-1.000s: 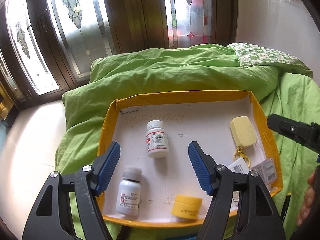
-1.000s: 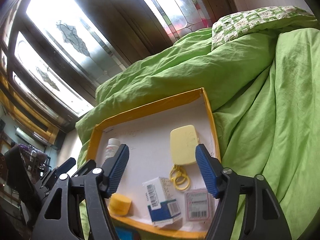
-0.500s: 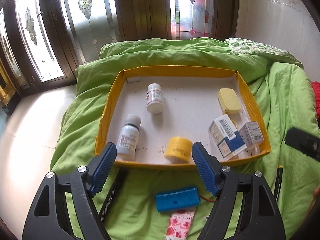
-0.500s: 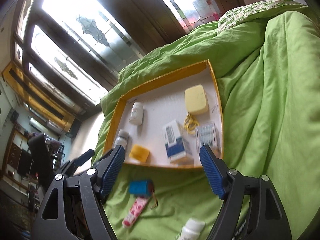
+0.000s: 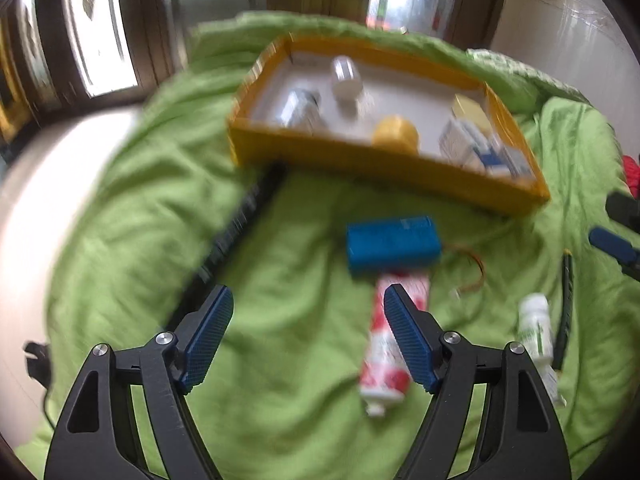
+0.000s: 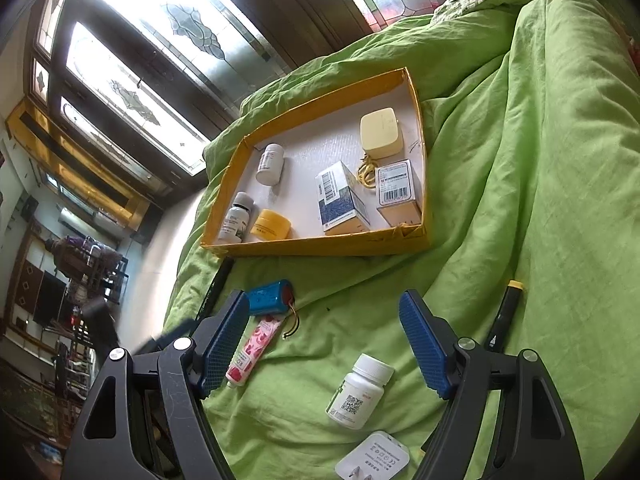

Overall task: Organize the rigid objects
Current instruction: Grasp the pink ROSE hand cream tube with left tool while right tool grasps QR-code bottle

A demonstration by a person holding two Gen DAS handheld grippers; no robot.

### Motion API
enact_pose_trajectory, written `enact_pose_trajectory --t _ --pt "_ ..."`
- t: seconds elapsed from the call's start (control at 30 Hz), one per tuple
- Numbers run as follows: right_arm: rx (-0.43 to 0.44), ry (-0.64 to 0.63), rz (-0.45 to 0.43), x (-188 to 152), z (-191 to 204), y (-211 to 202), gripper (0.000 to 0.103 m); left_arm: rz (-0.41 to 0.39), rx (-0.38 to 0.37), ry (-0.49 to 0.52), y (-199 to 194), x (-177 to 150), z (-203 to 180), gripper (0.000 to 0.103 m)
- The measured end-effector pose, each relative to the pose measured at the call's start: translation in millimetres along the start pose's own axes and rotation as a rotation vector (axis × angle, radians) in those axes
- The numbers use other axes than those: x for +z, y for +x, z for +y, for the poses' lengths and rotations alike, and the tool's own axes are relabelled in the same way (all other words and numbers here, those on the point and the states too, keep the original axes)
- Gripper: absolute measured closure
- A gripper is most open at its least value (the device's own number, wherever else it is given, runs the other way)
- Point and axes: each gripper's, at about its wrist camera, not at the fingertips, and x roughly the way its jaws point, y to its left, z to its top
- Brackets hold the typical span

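Cardboard tray [image 6: 320, 246], yellow-walled with a white floor, sits at twelve o'clock on your rumpled green quilt [image 6: 520, 200]. Glossy blue block [image 5: 394, 242] and floral tube [image 5: 386, 344] lie nearer. Your left gripper [image 5: 308, 338] and right gripper [image 6: 324, 344] gape wide, holding nothing, jaws having just been opening. Leaded-glass windows [image 6: 160, 48] behind.

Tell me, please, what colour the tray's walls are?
Yellow-orange; the tray shows best in the right wrist view.

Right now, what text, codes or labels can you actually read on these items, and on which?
No words are legible.
White bottle on the blanket: QR code, print too small.
Two boxes in the yellow tray: barcodes, digits unreadable.
Pink tube: lettering too small.
White charger: tiny marks, unreadable.
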Motion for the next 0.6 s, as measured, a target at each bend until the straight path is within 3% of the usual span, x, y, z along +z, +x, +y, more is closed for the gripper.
enact_pose_trajectory --t 0.03,0.1,0.17,0.23,0.3,0.37,0.4,0.5,0.6 --pt "-0.002 0.000 -0.002 -1 0 -1 0.030 0.031 -0.043 -0.006 3 -1 -2 0.025" --pt "0.001 0.010 0.002 -2 -1 -2 0.030 0.014 -0.126 0.014 0 2 -12 0.025" --pt "0.002 0.016 0.009 -3 -2 -1 0.030 -0.015 -0.142 0.058 -3 3 -23 0.025" --pt "-0.009 0.011 0.014 -5 -2 -1 0.030 0.015 -0.145 0.094 4 -2 -32 0.025" --pt "-0.022 0.014 0.027 -7 -1 1 0.030 0.054 -0.142 0.119 13 -5 -37 0.034" --pt "-0.018 0.017 0.063 -12 1 6 0.030 0.070 -0.136 0.130 21 -6 -41 0.059" --pt "-0.018 0.005 0.092 -15 5 10 0.033 0.086 -0.145 0.131 25 -6 -42 0.059" --pt "-0.042 -0.005 0.145 -27 9 19 0.055 0.111 -0.133 0.144 34 -9 -45 0.063" --pt "-0.053 0.034 0.207 -39 4 31 0.063 0.115 -0.147 0.133 33 -8 -44 0.069"
